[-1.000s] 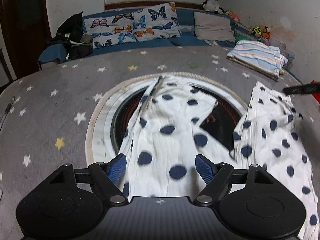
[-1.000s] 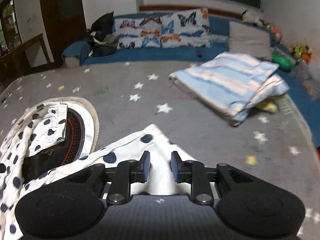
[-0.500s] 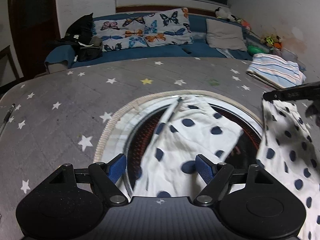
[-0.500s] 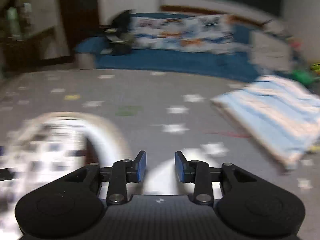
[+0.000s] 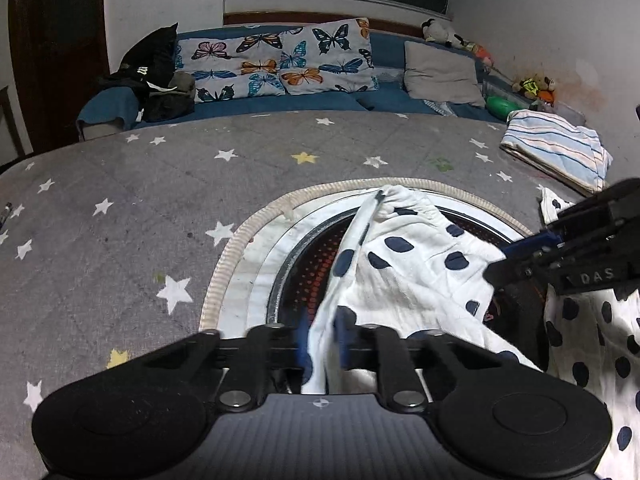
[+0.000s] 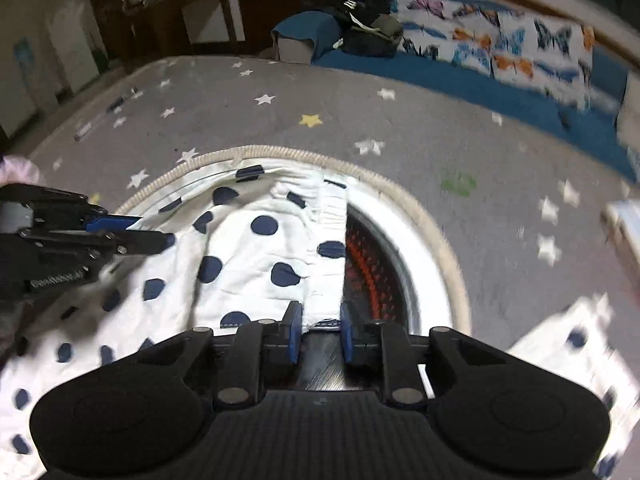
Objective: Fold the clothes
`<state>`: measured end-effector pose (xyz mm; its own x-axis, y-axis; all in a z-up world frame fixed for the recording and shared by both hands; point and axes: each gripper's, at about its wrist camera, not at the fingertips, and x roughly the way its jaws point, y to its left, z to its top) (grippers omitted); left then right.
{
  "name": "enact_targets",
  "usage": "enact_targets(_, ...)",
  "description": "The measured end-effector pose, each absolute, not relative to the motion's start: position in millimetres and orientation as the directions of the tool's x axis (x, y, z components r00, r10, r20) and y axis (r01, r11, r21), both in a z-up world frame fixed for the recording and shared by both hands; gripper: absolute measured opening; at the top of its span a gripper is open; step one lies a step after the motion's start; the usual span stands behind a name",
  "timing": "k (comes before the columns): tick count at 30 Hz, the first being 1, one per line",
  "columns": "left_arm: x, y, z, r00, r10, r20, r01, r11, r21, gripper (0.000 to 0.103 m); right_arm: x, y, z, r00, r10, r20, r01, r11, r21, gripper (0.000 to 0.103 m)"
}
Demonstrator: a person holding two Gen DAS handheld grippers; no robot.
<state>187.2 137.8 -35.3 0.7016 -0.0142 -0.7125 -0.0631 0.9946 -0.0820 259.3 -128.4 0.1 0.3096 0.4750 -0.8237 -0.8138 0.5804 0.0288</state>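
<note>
No container shows in either view; the clothes lie loose on a grey star-print mat [image 5: 120, 216] with a round printed rug [image 5: 256, 256] on it.

The left gripper [image 5: 322, 340] has its blue pads drawn close together, pinching a bunched fold of the white polka-dot garment [image 5: 412, 276]. From that pinch the cloth runs forward and to the right over the round rug. In the right wrist view the same gripper [image 6: 132, 230] comes in from the left, its tips on the garment's edge.

The right gripper [image 6: 318, 334] stands narrowly parted with the hem of the polka-dot garment [image 6: 256, 256] lying between its pads; whether they press the cloth cannot be told. In the left wrist view it [image 5: 532, 240] reaches in from the right, above the garment.

Far ahead and to the right of the left gripper lies a folded striped cloth [image 5: 556, 152]; beyond it stand butterfly pillows [image 5: 276, 64].
</note>
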Motion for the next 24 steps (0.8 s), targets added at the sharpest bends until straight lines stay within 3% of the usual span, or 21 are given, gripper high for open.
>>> enact_targets(4,180.7,147.5,-29.5,0.726,0.002,-0.688,-0.086,0.992,-0.088,0.005,255.0,-92.3,10.8,0.447,0.425,-0.787,-0.832,0.521,-0.191,0.018)
enact_targets(15,170.4,208.2,-23.5,0.733,0.107,-0.672,-0.258,0.958,-0.128,0.005,284.8,32.9,4.4,0.566,0.460,-0.685,-0.806,0.483,-0.341,0.019)
enact_targets(18,167.1,220.0,-26.6,0.722,0.120,-0.681,-0.280,0.951,-0.129,0.011,286.1,22.0,7.0,0.561,0.453,-0.693,-0.805,0.495,-0.328,0.019)
enact_targets(22,161.2,223.0,-23.2,0.715,0.170,-0.679,-0.311,0.946,-0.090,0.037,283.3,-23.8,13.6,0.529,0.434,-0.730,-0.806,0.525,-0.272,0.020)
enact_targets(24,157.5,222.0,-18.4,0.722,0.175,-0.669,-0.311,0.946,-0.088,0.038,281.8,-46.7,16.8,0.512,0.425,-0.747,-0.805,0.540,-0.244,0.023)
